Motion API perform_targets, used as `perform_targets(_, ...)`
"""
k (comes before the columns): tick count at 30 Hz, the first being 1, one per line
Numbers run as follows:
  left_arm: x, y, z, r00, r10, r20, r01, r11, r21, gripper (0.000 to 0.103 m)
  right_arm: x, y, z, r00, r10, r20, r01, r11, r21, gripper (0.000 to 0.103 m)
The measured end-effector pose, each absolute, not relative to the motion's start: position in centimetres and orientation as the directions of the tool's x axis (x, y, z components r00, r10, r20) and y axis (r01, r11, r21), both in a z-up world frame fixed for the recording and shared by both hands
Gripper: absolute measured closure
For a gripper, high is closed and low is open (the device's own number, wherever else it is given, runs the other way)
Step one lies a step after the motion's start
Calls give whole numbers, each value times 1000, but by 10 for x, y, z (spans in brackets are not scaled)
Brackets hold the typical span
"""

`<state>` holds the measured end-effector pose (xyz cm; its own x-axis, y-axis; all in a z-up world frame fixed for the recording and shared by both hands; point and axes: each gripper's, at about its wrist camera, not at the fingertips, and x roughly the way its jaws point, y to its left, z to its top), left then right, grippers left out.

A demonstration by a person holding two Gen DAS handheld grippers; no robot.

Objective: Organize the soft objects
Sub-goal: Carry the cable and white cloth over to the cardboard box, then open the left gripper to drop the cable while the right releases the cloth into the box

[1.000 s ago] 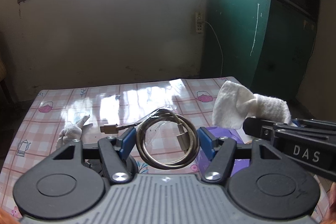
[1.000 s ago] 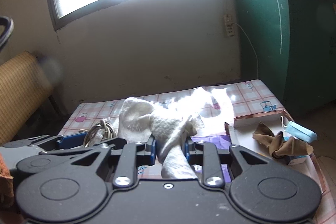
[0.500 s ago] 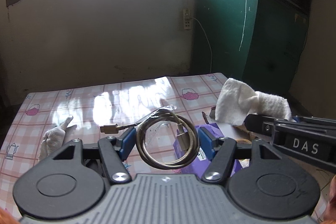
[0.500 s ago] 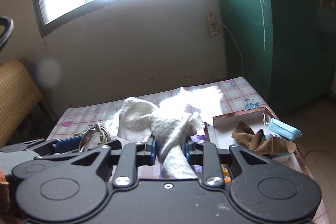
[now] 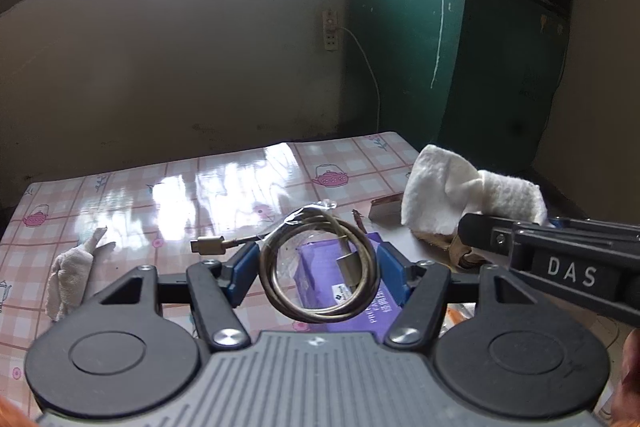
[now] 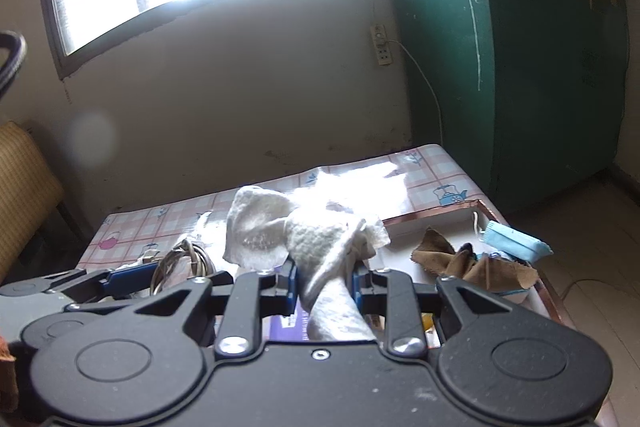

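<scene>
Your right claw [image 6: 323,277] grips the towel [image 6: 304,231]; the box [image 6: 432,223] lies just ahead, to its right. Your left claw [image 5: 318,261] clamps the cable [image 5: 320,267].

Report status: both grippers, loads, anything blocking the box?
Left gripper shut on coiled cable. Right gripper shut on white cloth. Box ahead, holding brown cloth, blue mask.

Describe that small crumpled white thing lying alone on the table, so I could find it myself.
Start at the table with the pink checked teapot cloth. In the left camera's view, look at its left side, left of the coiled gold cable. There lies a small white glove, crumpled, fingers pointing toward the wall. Unlike the big fluffy white towel, nothing is holding it.
</scene>
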<state>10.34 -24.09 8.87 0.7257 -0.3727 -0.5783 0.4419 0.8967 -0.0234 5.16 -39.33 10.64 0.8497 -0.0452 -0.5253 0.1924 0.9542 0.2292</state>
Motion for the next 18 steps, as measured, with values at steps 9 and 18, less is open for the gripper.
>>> perform_targets(9, 102, -260, 84, 701, -406, -586, 483, 875, -29, 37, 50, -417, 101, 839, -88, -537, 243, 943, 225, 73)
perform_targets(18, 108, -285, 73, 652, -472, -593, 547, 835, -63, 37, 47, -455, 91, 822, -147, -551, 319, 919, 231, 73)
